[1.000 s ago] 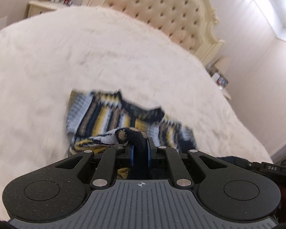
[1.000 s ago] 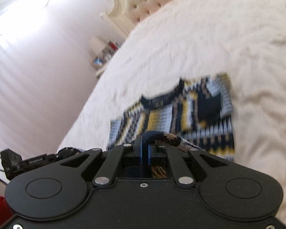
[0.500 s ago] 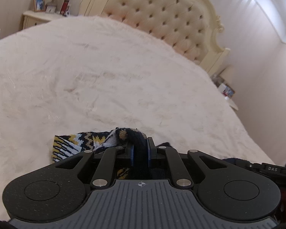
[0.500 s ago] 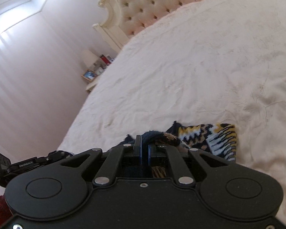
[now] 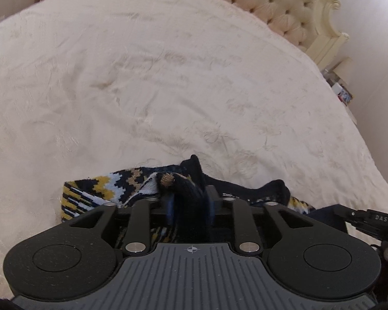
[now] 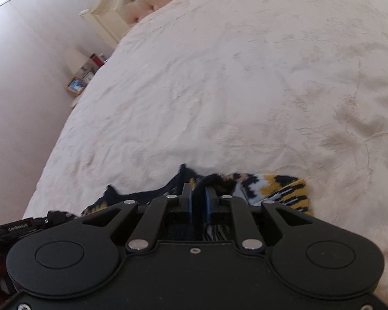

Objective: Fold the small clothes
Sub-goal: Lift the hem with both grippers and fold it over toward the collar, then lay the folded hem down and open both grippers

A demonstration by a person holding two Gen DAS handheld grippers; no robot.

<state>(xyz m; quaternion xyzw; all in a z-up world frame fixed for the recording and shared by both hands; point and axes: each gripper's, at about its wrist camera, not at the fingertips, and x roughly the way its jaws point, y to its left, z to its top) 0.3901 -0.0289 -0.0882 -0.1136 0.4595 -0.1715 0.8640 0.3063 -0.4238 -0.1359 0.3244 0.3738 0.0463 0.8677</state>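
A small knitted garment (image 5: 98,191) with a navy, yellow and white pattern lies bunched on the cream bedspread (image 5: 168,77), right in front of both grippers. My left gripper (image 5: 190,199) is shut on a dark navy edge of the garment. My right gripper (image 6: 199,199) is shut on another part of the same garment (image 6: 274,188). Most of the garment is hidden under the gripper bodies. The other gripper (image 5: 370,219) shows at the right edge of the left wrist view.
A tufted cream headboard (image 5: 284,7) stands at the far end of the bed. Nightstands with photo frames and small items sit beside it (image 6: 77,82) (image 5: 341,90). The bedspread (image 6: 245,77) stretches wide beyond the garment.
Both grippers have pulled the garment's held edge back toward me and down. The spread-out garment is now folded over, with only a narrow strip showing.
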